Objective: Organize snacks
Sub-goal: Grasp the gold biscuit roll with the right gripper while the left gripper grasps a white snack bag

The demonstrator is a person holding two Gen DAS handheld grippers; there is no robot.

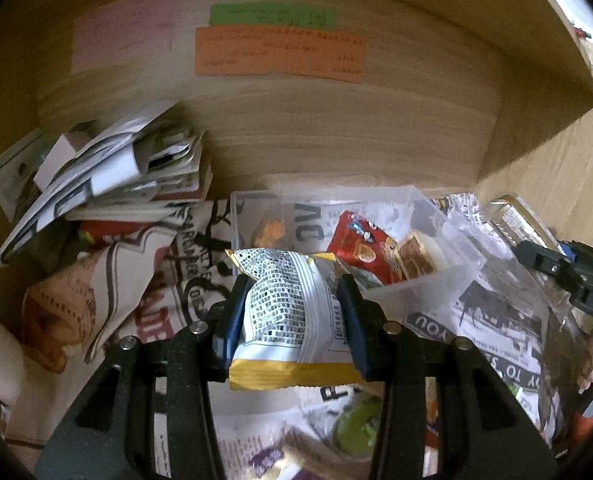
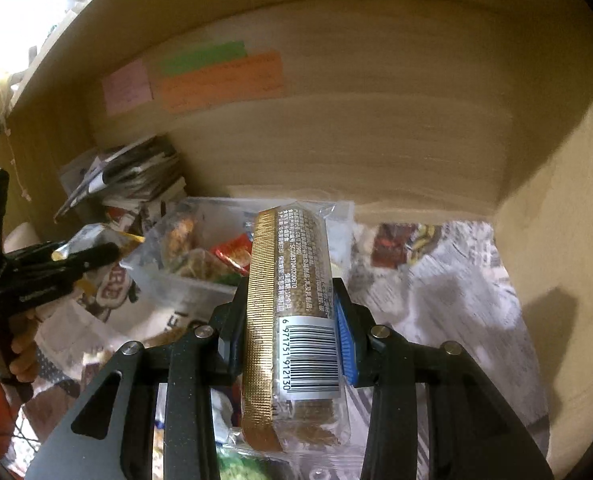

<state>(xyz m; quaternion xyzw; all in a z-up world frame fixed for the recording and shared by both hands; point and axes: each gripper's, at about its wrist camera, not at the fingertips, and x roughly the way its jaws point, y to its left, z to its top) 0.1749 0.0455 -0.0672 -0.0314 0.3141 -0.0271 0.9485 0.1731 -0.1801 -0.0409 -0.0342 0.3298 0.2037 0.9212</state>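
My left gripper (image 1: pixel 292 292) is shut on a white and yellow snack bag (image 1: pixel 284 312) with a grey mosaic print, held above the newspaper-covered surface. Just beyond it sits a clear plastic bin (image 1: pixel 420 280) holding a red snack packet (image 1: pixel 360 248) and other wrapped snacks. My right gripper (image 2: pixel 292 292) is shut on a long brown snack bar (image 2: pixel 296 300) in a clear wrapper with a gold edge and a barcode. The same bin (image 2: pixel 192 280) lies ahead and to its left, and the left gripper (image 2: pixel 84 260) with its bag shows at that view's left edge.
A wooden back wall (image 1: pixel 336 120) carries pink, green and orange paper notes (image 1: pixel 280 52). A stack of papers and booklets (image 1: pixel 108 172) sits at the left. More snacks, among them a green one (image 1: pixel 356 424), lie loose on the newspaper (image 2: pixel 436 300). A wooden side wall (image 2: pixel 568 260) closes the right.
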